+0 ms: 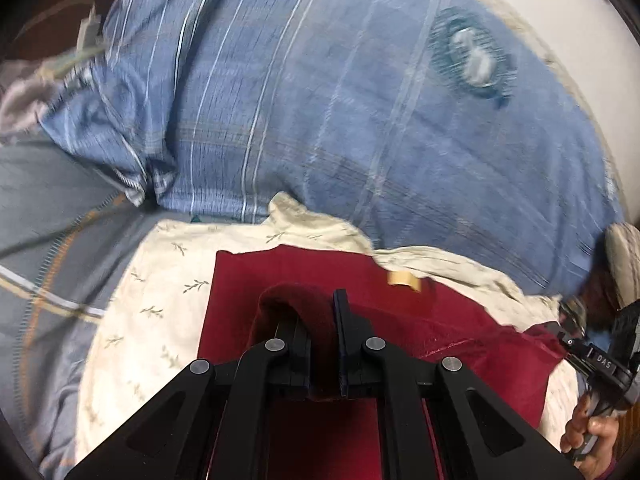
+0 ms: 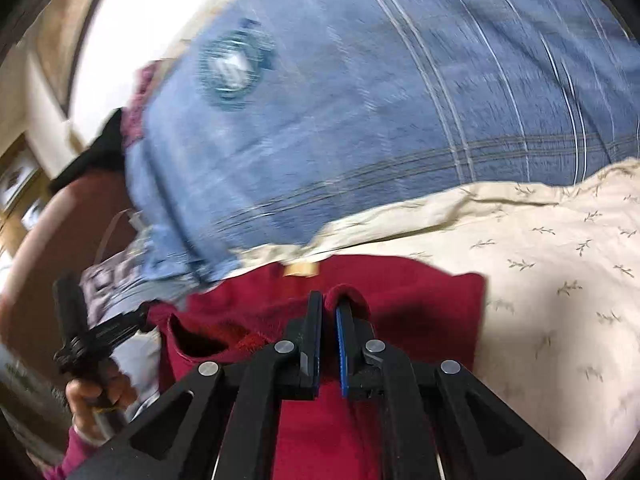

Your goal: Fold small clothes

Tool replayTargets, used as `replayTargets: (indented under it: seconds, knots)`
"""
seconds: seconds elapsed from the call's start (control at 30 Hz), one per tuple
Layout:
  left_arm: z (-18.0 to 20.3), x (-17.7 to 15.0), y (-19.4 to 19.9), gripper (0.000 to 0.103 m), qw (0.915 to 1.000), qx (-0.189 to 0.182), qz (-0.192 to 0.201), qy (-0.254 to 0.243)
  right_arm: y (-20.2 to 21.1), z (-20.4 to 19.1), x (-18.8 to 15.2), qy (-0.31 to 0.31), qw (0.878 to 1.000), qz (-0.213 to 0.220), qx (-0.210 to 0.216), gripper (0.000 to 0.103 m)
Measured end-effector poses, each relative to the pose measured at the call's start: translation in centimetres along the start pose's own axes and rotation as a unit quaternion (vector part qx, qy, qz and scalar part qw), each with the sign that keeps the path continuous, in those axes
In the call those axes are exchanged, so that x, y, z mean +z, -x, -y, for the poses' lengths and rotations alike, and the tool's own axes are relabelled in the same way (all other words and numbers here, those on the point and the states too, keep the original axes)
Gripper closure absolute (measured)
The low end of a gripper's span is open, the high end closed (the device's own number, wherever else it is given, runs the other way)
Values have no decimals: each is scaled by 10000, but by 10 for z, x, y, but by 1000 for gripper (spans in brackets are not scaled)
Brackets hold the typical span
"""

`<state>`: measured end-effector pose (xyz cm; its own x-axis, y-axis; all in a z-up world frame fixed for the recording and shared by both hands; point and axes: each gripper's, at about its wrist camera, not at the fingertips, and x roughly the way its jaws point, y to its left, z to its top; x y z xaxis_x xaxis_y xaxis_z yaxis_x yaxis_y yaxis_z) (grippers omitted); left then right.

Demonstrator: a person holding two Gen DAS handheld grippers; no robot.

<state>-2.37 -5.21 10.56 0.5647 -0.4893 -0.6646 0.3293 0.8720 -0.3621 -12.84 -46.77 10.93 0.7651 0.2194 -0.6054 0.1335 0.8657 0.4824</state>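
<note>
**Operator:** Report the state of the tongs, nearest items first.

**Inspector:** The left tongs (image 1: 322, 320) are clenched on a raised fold of the dark red garment (image 1: 296, 272); the cloth bulges up between the fingers. The right tongs (image 2: 330, 312) are likewise clenched on a pinch of the same garment (image 2: 420, 296), with a small hump of red cloth just beyond the tips.

**Operator:** Location of the garment?

**Inspector:** It lies directly below and ahead of both tongs, spread on a cream cloth with a leaf-sprig print (image 1: 160, 280). A tan label (image 1: 404, 280) shows on the red cloth just beyond the left tongs. In the right wrist view, an open dark hollow in the garment (image 2: 200, 338) sits near left of the tongs.

**Operator:** Adjacent items?

**Inspector:** In the left wrist view, a hand (image 1: 592, 436) at the near right edge grips the other tool's handle. Left of the cream cloth lies grey bedding with an orange stripe (image 1: 52, 264).

**Operator:** Far field?

**Inspector:** A blue plaid cover (image 1: 320, 112) fills the far area, blurred. It carries a round dark-blue emblem (image 1: 472, 56); detail cannot be read.
</note>
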Motion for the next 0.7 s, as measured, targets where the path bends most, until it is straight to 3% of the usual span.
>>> replayTargets:
  seconds: [0.17, 0.23, 0.27, 0.3, 0.37, 0.43, 0.53, 0.7]
  knots:
    - [-5, 12, -51, 93, 9996, 176, -216, 106, -46, 7, 11, 244, 9988, -251, -351, 96]
    - [-5, 14, -54, 79, 9994, 128, -302, 70, -49, 7, 12, 108, 9978, -421, -491, 92]
    - [-4, 15, -53, 75, 9994, 91, -323, 28, -44, 10, 11, -58, 9983, -411, -408, 83]
    - [-3, 16, -50, 62, 9994, 73, -340, -60, -36, 13, 9, -210, 9988, -290, -334, 68]
    - [-1, 16, -35, 44, 9995, 92, -211, -228, -9, 16, 3, -413, 9982, 208, -375, 45]
    - [-3, 12, -14, 29, 9989, 365, 55, -281, 5, 12, 1, -312, 9980, 315, -453, 45]
    - [1, 2, 3, 28, 9971, 546, 258, -472, 4, -13, -6, 377, 9980, 92, -499, 50]
    - [4, -16, -13, 28, 9963, 667, 7, -547, -42, -48, -24, 1075, 9920, -431, -510, 51]
